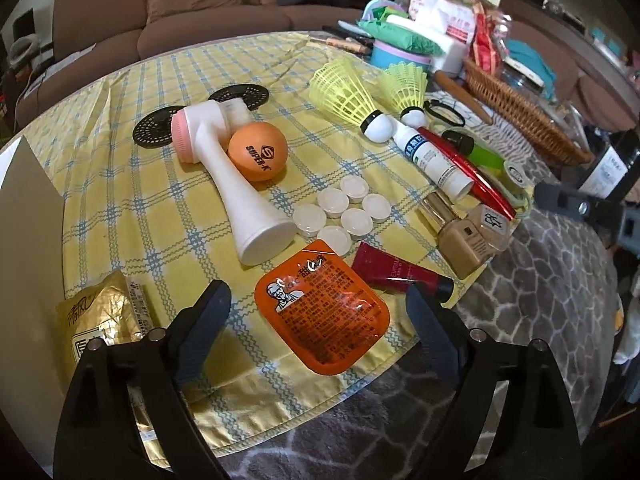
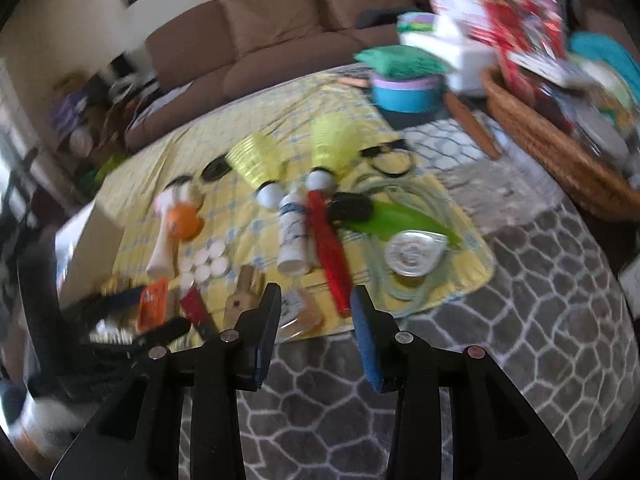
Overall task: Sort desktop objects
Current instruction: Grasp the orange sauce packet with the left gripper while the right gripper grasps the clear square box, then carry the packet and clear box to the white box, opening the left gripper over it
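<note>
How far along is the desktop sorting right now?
Nothing looks sorted yet. The orange ball, shuttlecocks and white caps lie mixed on the yellow cloth. Both the left gripper and right gripper are open and empty, the left one around the orange sauce packet.

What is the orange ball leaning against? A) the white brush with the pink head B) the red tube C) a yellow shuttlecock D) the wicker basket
A: in the left wrist view the orange ball rests right against the handle of the white brush with the pink head, well apart from the other three.
</note>
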`<state>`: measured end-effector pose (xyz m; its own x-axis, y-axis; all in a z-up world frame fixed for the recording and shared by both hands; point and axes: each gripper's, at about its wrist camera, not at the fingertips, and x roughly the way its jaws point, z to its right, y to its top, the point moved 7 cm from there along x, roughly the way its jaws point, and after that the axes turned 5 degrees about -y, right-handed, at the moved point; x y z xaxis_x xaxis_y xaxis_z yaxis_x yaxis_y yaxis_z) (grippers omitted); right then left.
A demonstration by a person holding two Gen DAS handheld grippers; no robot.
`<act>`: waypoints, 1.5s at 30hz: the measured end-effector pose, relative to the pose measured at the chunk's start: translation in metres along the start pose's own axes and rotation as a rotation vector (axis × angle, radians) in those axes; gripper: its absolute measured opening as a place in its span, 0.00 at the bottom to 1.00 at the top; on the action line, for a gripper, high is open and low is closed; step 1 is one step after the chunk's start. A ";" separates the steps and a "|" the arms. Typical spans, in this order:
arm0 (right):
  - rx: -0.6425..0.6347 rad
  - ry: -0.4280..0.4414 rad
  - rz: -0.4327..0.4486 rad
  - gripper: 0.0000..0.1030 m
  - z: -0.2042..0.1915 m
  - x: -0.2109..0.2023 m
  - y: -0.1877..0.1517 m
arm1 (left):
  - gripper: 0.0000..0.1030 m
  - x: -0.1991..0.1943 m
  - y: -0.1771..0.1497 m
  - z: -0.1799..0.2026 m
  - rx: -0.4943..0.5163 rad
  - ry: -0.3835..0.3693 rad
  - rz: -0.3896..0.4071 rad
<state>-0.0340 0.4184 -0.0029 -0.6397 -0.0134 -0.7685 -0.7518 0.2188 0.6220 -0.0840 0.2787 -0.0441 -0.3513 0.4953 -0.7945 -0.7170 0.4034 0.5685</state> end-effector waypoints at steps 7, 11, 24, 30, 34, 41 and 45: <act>-0.180 -0.075 -0.062 0.37 -0.028 0.029 -0.013 | 0.57 -0.008 0.000 -0.013 -0.028 -0.026 0.030; -0.182 -0.079 -0.075 0.38 -0.027 0.036 -0.015 | 0.57 -0.009 -0.001 -0.013 -0.025 -0.021 0.032; -0.179 -0.045 -0.081 0.34 -0.034 0.032 -0.017 | 0.49 -0.016 0.000 -0.022 -0.080 -0.062 0.045; -0.090 -0.008 0.042 0.34 -0.029 -0.003 0.007 | 0.49 -0.041 0.005 -0.023 -0.121 -0.119 0.086; -0.050 0.058 0.096 0.34 -0.038 -0.025 0.019 | 0.49 -0.074 0.014 -0.023 -0.111 -0.135 0.127; -0.078 0.182 0.166 0.34 -0.097 -0.058 0.032 | 0.49 -0.163 0.024 -0.047 -0.100 -0.164 0.217; -0.156 0.243 0.161 0.34 -0.152 -0.061 0.032 | 0.49 -0.207 0.009 -0.101 -0.099 -0.108 0.215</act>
<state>-0.0436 0.2780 0.0869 -0.7579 -0.2272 -0.6116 -0.6410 0.0851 0.7628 -0.0791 0.1021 0.1041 -0.4394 0.6432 -0.6271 -0.6902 0.2051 0.6940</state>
